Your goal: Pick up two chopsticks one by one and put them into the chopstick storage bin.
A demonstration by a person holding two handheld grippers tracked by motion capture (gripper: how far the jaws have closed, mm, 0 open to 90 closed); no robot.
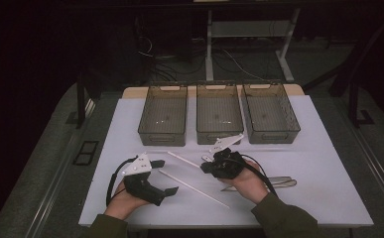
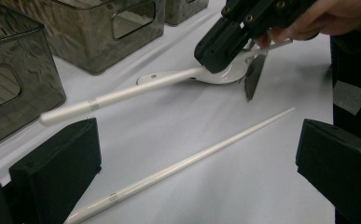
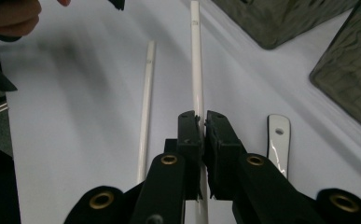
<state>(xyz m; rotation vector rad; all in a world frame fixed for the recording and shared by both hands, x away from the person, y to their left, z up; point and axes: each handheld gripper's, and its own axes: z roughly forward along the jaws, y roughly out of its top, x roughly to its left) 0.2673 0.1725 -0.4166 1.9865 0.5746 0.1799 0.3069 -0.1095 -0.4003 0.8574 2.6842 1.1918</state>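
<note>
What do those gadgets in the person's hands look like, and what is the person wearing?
Both are chunky black tools. The left gripper and right gripper each carry a pale grey three-cornered plate on top and trail a black cable. Brass-coloured rivets dot the right one's arms. The sleeves are dark olive green.

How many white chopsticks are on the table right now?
2. One long white chopstick is clamped between the right gripper jaws, near the smoky plastic bins. The other chopstick lies loose on the white table, nearer the person.
</note>
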